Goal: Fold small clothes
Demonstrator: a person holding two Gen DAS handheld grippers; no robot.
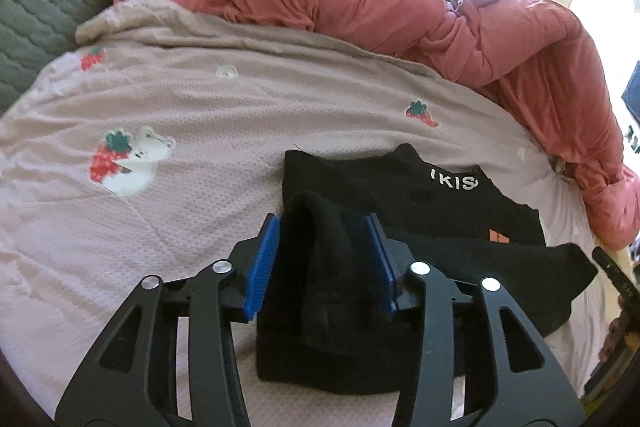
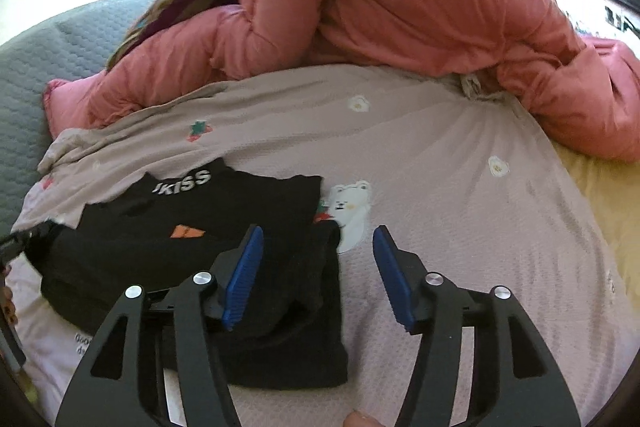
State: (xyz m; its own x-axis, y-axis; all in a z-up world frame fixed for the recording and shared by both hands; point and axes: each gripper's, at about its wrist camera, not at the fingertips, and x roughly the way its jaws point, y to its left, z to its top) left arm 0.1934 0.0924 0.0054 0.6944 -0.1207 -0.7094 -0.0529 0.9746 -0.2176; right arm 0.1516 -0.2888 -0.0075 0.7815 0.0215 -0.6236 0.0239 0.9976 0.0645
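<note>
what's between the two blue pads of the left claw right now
A raised fold of the black garment sits between the left claw pads, shown in the left wrist view. The jaws stand apart around it, and whether the pads actually press it cannot be told.

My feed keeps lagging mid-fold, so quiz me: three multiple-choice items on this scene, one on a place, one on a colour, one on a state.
1. Where does the black garment lie?
A. on the pink bear-print sheet
B. on the red duvet
C. on the floor

2. What colour is the lettering on the garment?
A. yellow
B. white
C. green

3. How do the right gripper's jaws stand?
A. shut on the sheet
B. shut on the duvet
C. open, holding nothing

Key: 1 A, the sheet shows around the garment; the duvet is heaped behind. 2 B, the lettering reads white on black. 3 C, the right gripper shows a wide gap.
</note>
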